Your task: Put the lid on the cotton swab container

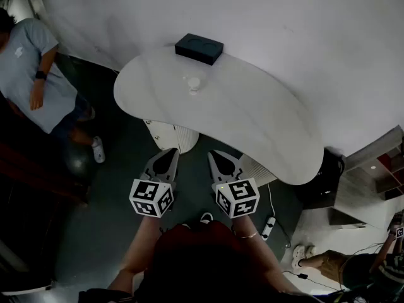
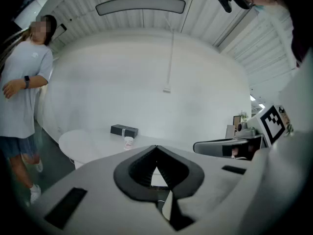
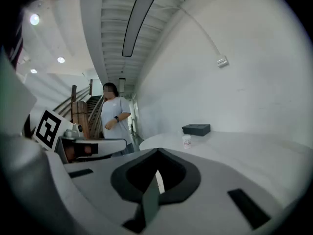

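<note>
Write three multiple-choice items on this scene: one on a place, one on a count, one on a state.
1. The small white round container stands:
A) on the white rounded table, near the dark rectangular box
B) on the floor
C) in a gripper
2. Boxes on the table:
A) none
B) one
C) three
3. The right gripper is:
A) wide open
B) gripping the container
C) shut, empty

1A: it sits on the tabletop.
2B: a single box shows.
3C: its jaws meet, nothing between.

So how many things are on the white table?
2: a dark box at the far edge, a small white container just in front. A lid may be hidden.
</note>
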`<state>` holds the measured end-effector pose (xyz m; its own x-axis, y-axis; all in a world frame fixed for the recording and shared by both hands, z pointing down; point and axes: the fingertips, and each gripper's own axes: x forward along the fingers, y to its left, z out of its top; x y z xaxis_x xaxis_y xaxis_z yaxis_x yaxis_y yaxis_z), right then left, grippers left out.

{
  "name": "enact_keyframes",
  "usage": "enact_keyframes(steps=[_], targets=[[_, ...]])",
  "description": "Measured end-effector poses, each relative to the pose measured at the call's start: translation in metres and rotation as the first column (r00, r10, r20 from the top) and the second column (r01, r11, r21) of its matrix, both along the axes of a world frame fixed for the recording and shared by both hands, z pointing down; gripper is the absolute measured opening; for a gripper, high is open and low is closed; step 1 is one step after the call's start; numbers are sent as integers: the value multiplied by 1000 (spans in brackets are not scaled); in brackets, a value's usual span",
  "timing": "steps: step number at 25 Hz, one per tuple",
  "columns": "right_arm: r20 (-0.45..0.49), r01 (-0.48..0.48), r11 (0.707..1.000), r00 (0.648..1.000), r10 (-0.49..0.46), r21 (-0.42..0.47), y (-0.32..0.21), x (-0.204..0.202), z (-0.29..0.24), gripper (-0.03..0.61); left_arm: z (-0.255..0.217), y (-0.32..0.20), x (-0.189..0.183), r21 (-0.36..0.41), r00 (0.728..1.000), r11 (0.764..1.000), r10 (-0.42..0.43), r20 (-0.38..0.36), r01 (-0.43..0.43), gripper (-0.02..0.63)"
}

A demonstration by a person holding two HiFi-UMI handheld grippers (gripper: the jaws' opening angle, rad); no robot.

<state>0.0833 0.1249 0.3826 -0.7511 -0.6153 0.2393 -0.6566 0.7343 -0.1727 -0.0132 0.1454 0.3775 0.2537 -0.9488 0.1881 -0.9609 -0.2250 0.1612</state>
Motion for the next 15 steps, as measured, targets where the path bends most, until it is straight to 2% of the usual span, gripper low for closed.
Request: enact_keyframes(steps=[15], targets=[[-7,1,1000,1000,-1,17,-20,5,3,15,-5,-20,11,7,1000,1000,7,22,-7,25]])
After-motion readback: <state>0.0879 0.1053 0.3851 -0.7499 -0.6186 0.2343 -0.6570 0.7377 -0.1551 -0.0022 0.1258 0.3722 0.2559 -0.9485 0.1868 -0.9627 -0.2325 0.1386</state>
